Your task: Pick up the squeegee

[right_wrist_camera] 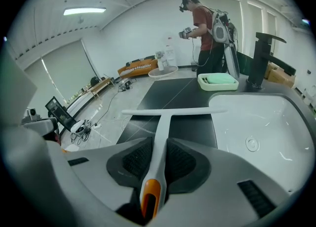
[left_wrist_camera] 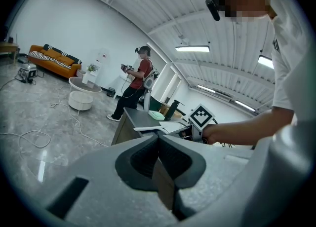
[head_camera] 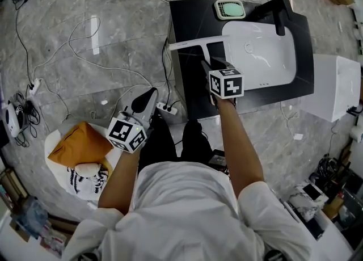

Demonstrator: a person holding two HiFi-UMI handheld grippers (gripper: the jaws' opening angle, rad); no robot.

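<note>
On the dark counter [head_camera: 187, 16], just ahead of the right claw [head_camera: 209, 64], the squeegee [head_camera: 195, 43] is laid flat, its white blade crosswise beyond the jaw tips. In the right gripper view the right claw [right_wrist_camera: 159, 142] is seen closed on the squeegee [right_wrist_camera: 163, 122]. The white handle is pinched between the two dark pads, and its orange end is tucked back behind them. To the right of this claw a white basin [head_camera: 266, 55] is set into the counter. A black tap [head_camera: 279, 19] is mounted at the basin's far rim, and a pale green soap dish [head_camera: 229, 9] is placed beyond the blade.

The left claw [head_camera: 146, 98] is held off the counter, over the floor, well apart from the squeegee. In its own view the left claw [left_wrist_camera: 159, 139] is shown with its jaws pressed together and nothing between them.

The floor [head_camera: 85, 38] is laid in glossy grey stone and is crossed by loose white cables [head_camera: 91, 30]. A power strip [head_camera: 166, 107] is left just beside the left claw. Behind that claw, an orange cushion [head_camera: 79, 146] is set on a round white seat.

Far ahead of the left claw, an orange sofa [left_wrist_camera: 52, 58] is placed against the white wall, and a person in a red shirt [left_wrist_camera: 138, 80] is seen standing near the counter.
</note>
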